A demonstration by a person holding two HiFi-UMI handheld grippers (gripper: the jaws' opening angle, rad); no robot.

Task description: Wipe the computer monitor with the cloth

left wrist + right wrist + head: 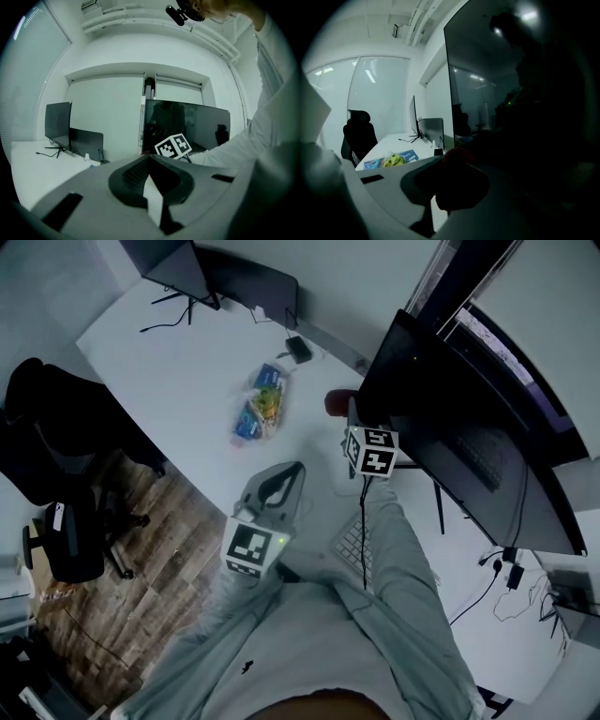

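Right claw (451,164) grips a seemingly red cloth (457,153) by the monitor (450,432) edge; left claw (149,158) closed, empty, near the desk (183,390) rim.

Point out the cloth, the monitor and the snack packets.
cloth (456,158), right gripper view, its red top.
monitor (469,442), head view, middle of the dark screen.
snack packets (266,403), head view, the yellow middle one.

- Monitor (469,442): glossy dark screen, mirror-like with reflections.
- Cloth (457,158), near the monitor's edge: dark red, soft, matt fabric.
- Counter (178,371) under the monitor: smooth, matt white.
- Left tool (150,180), right tool (454,187): matt grey plastic; the left's dark pads look ribbed.
- Packets (261,409), left of the monitor: shiny plastic wrap.
- Floor (159,549), farther left of the monitor: wood-grain planks.
- Sleeve (403,549): pale cloth.
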